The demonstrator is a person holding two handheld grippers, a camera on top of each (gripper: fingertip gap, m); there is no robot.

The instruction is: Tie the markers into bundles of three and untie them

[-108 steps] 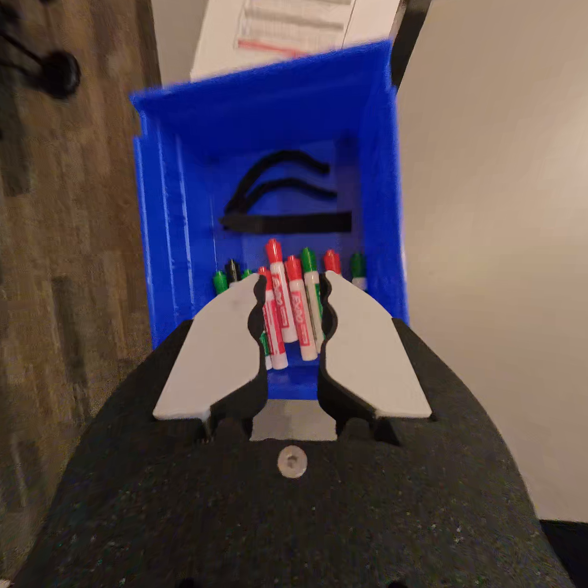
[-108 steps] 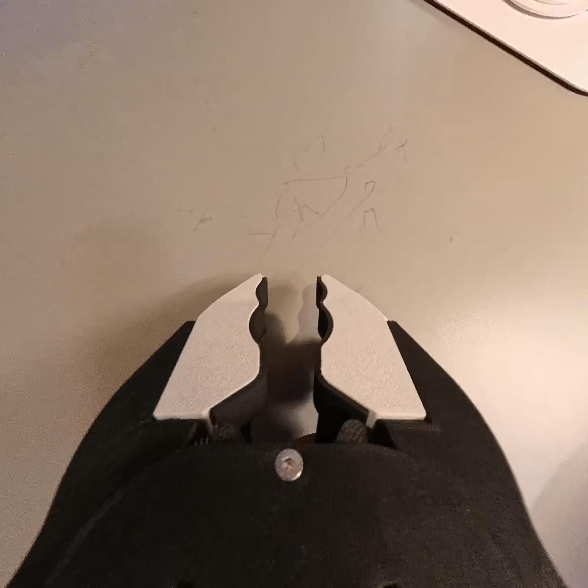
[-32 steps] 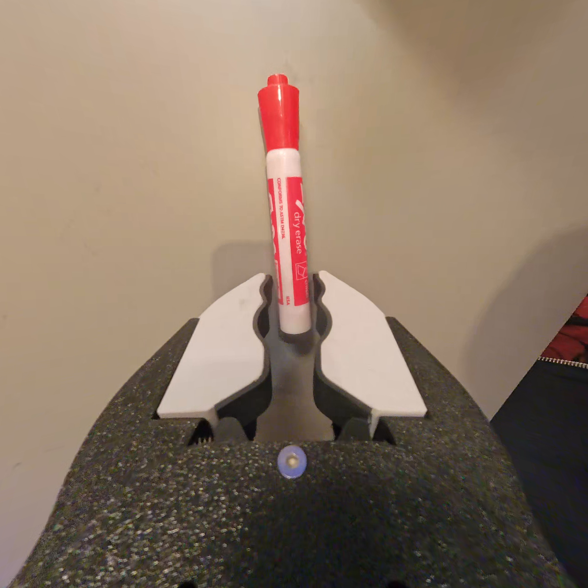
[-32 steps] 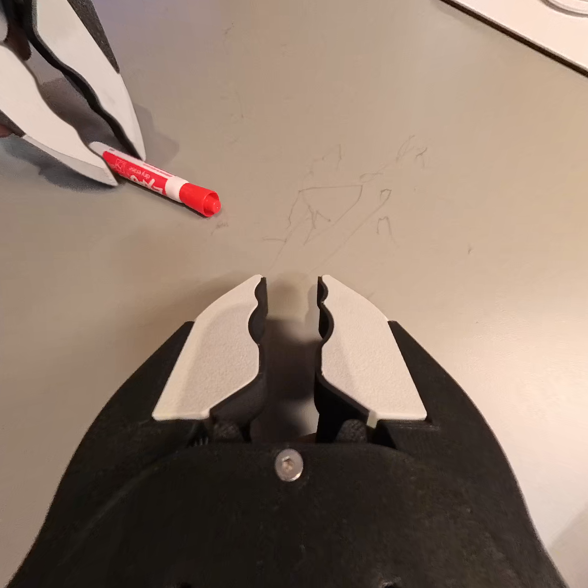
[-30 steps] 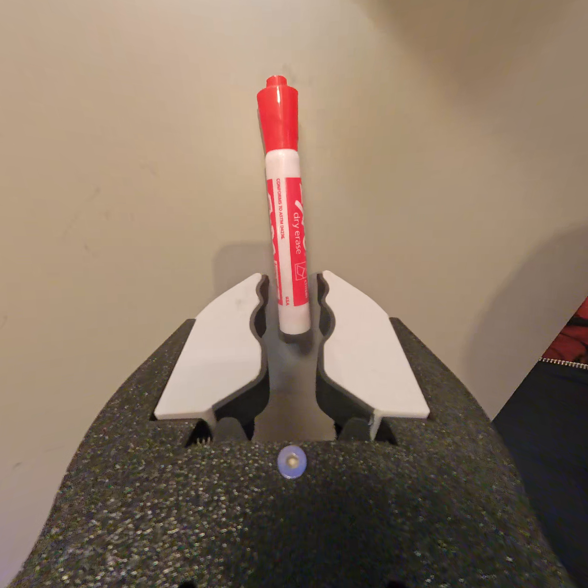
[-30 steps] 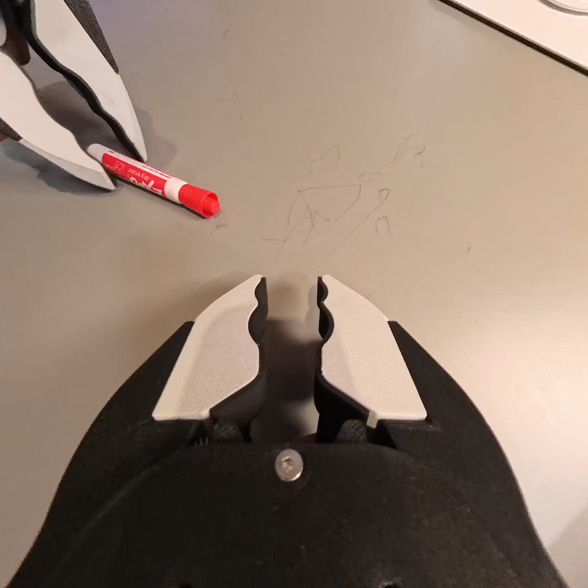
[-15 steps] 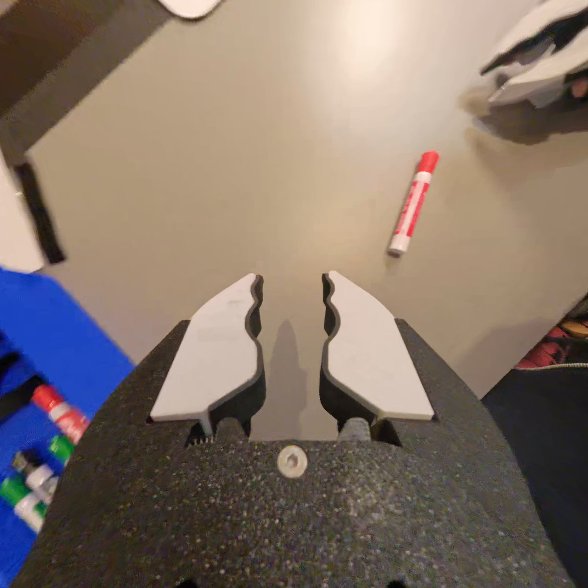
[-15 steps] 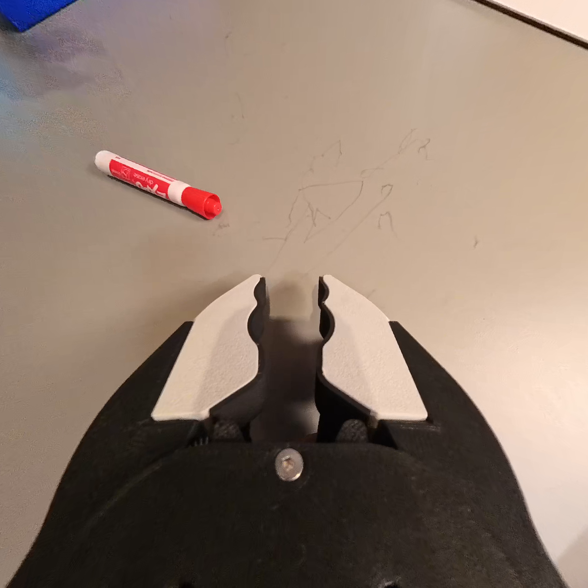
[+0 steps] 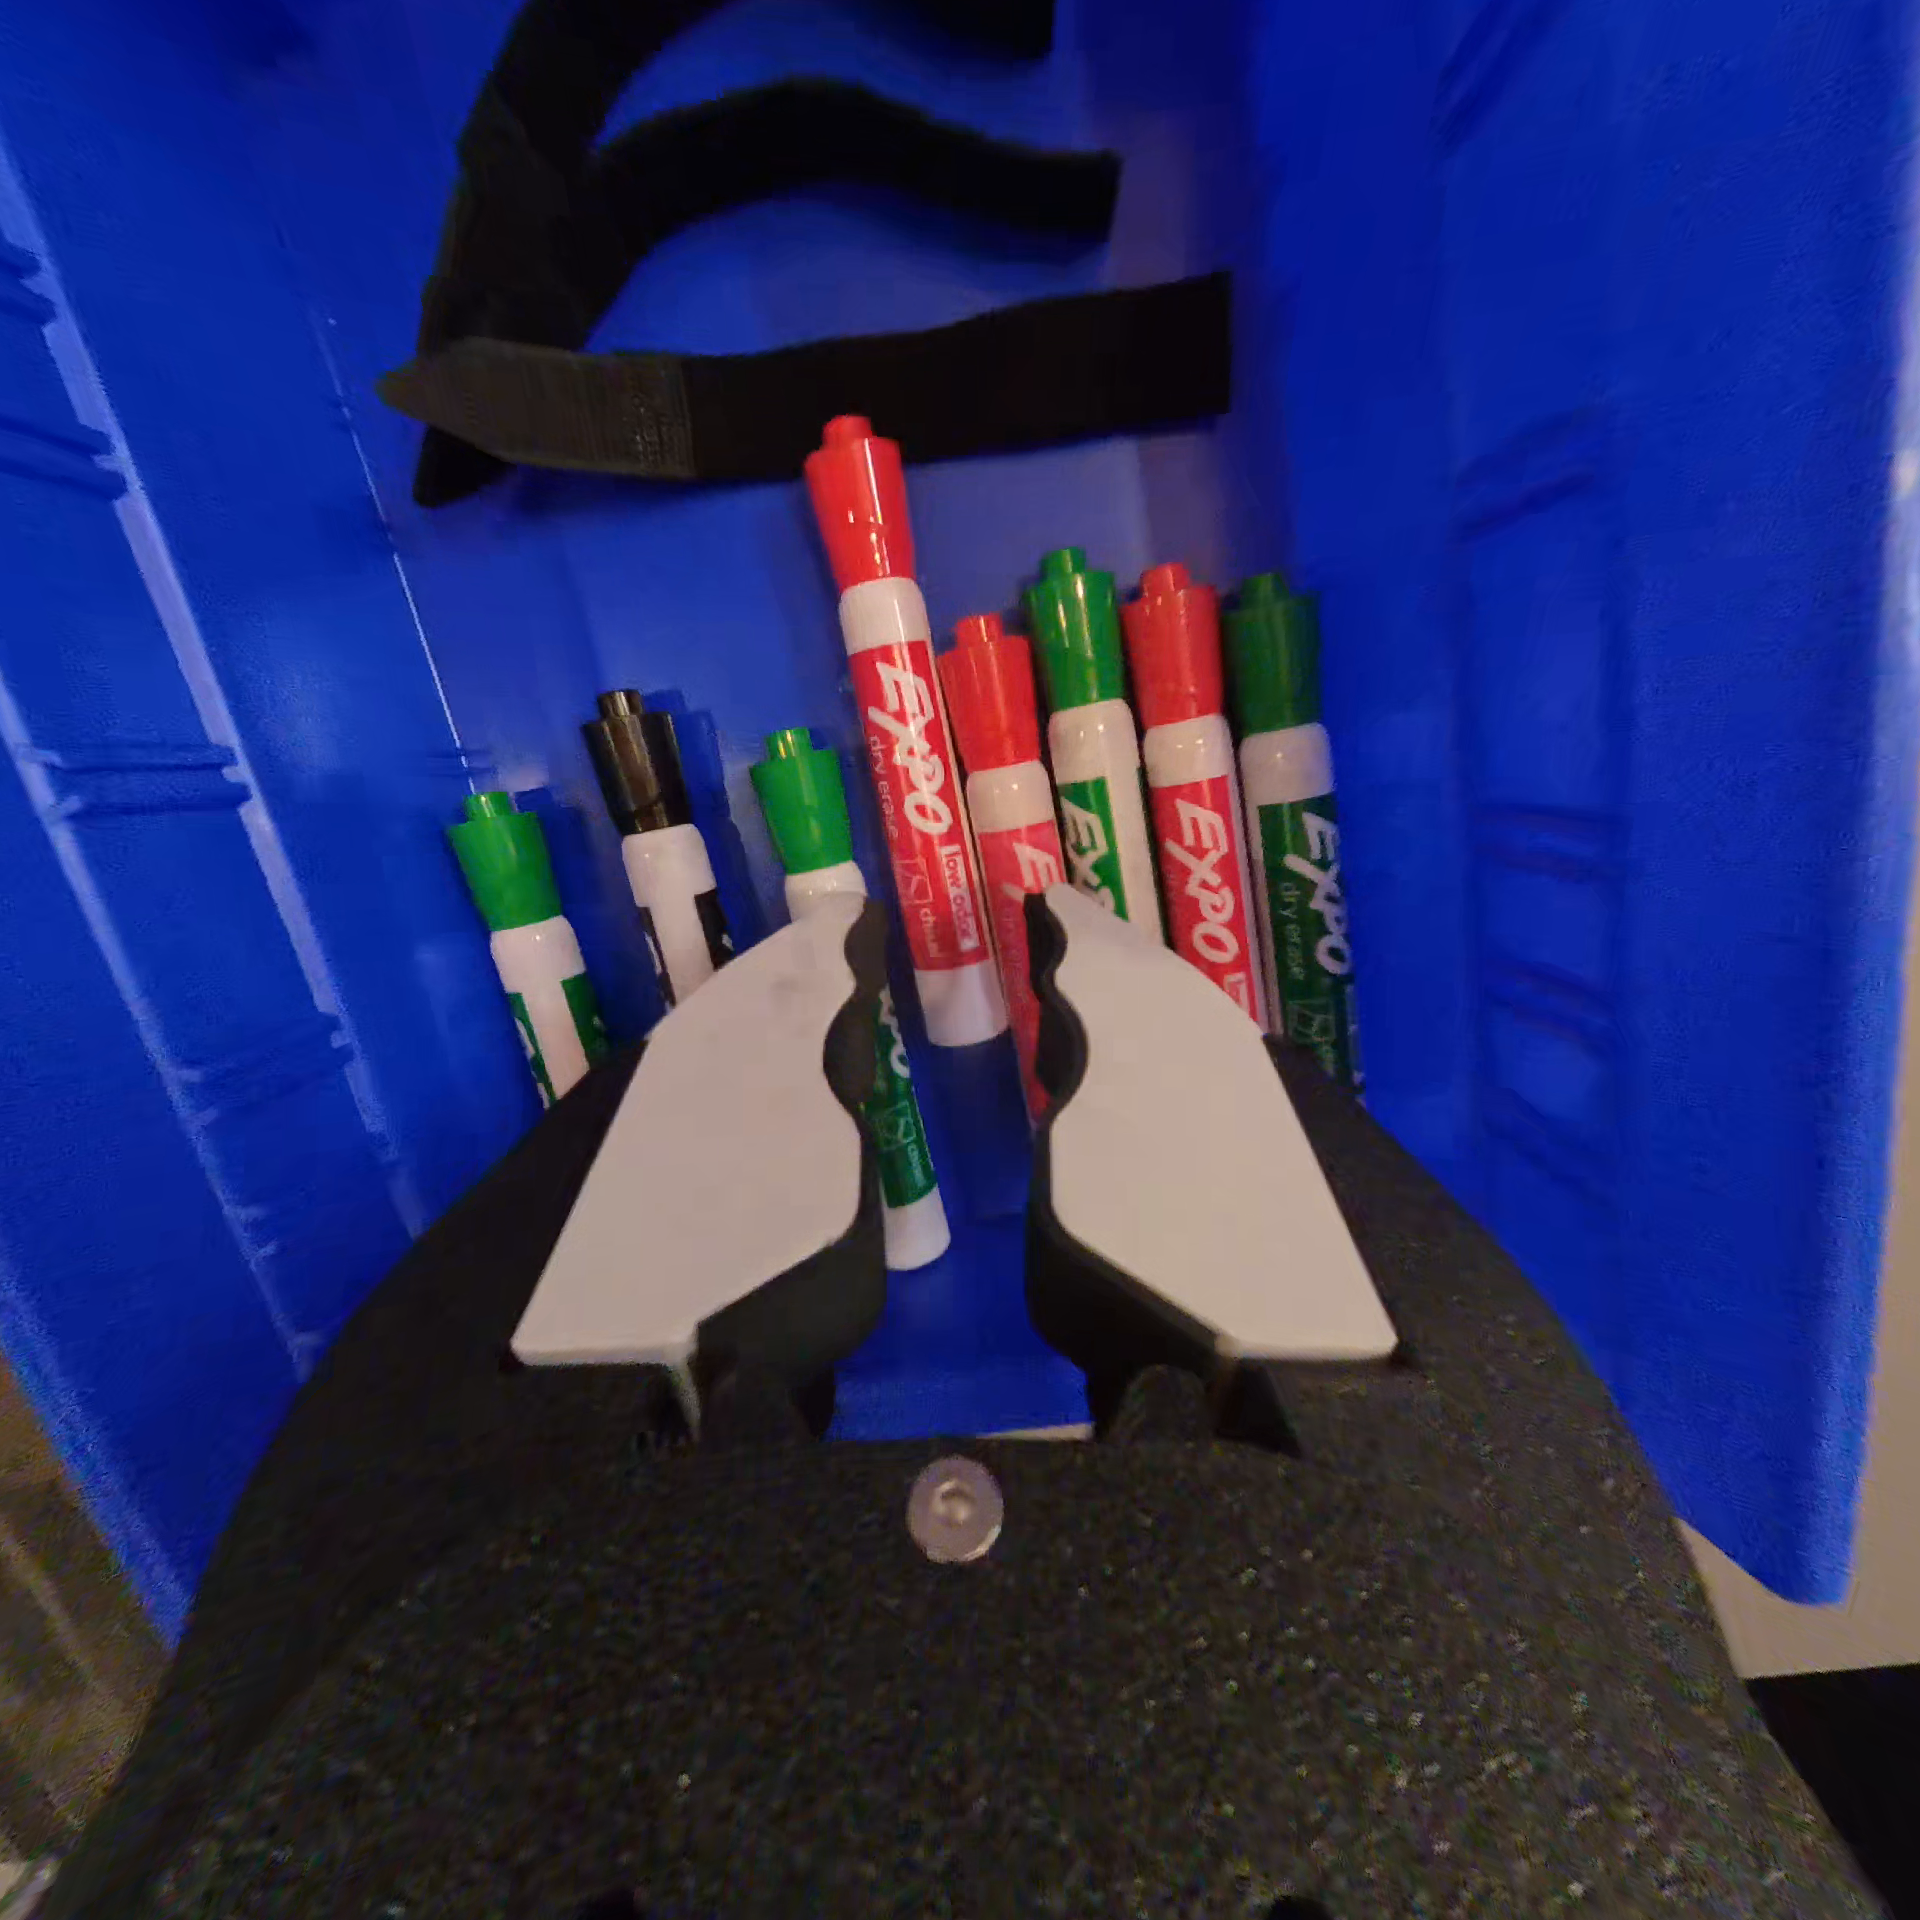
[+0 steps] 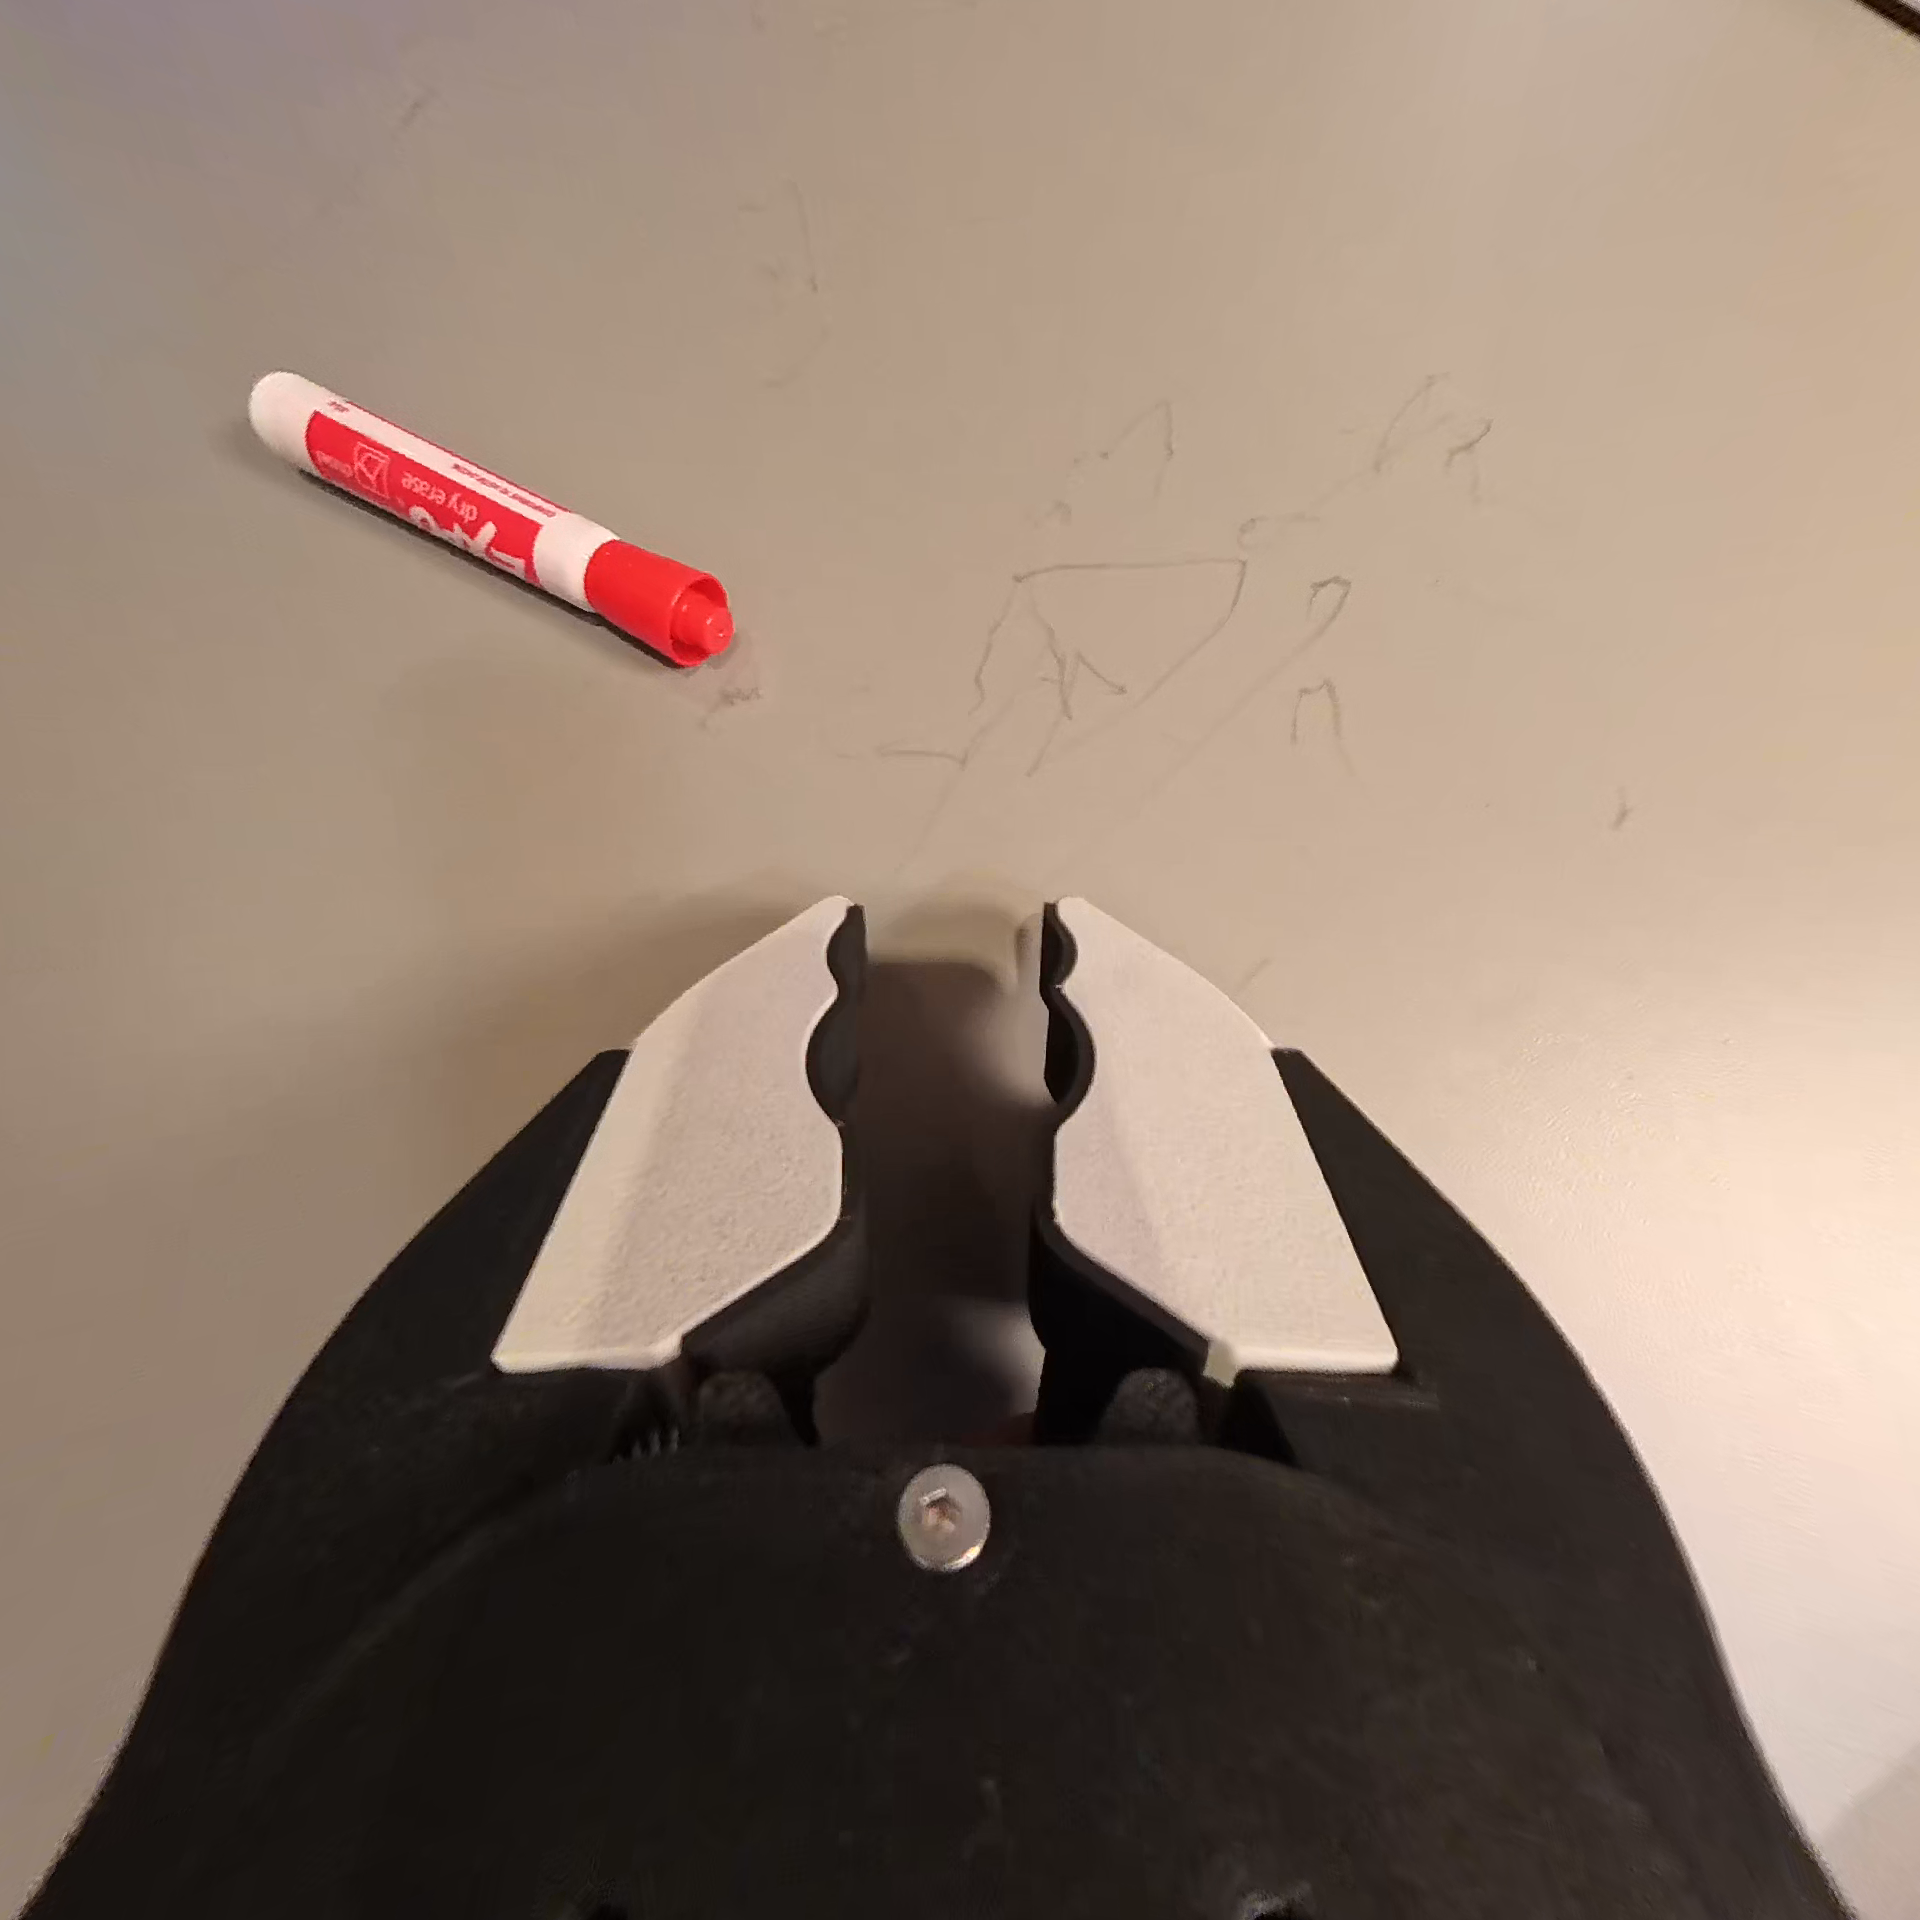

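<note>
The left tongs (image 9: 951, 914) hung inside a blue plastic bin (image 9: 1621, 727) with ribbed, moulded walls, their pale matte plates backed by black wavy-edged pads, parted and holding nothing. On the bin's floor lay a row of capped markers, smooth white barrels with glossy stepped caps. From the left came a green marker (image 9: 520, 914), a black marker (image 9: 660, 831), and a second green marker (image 9: 821, 831) partly hidden behind the left plate. A long red marker (image 9: 904, 748) lay in line with the gap of the tongs, its blunt white end just beyond the tips, not touched by either pad so far as could be told. To its right were packed a shorter-looking red one (image 9: 1003, 748), a green one (image 9: 1086, 727), another red (image 9: 1184, 748) and a last green (image 9: 1283, 748). Beyond them rested black fabric straps (image 9: 831, 384), flat and fuzzy, one straight, the others curved.

In the right wrist view, a single red-capped marker (image 10: 488, 514) lay on its side on the smooth beige tabletop (image 10: 1558, 935), left of and well apart from the right tongs (image 10: 951, 920). Faint scribbled scratches (image 10: 1143, 623) marked the surface ahead. The right tongs, of the same pale plates set in a black body, stood apart and empty just above the tabletop.
</note>
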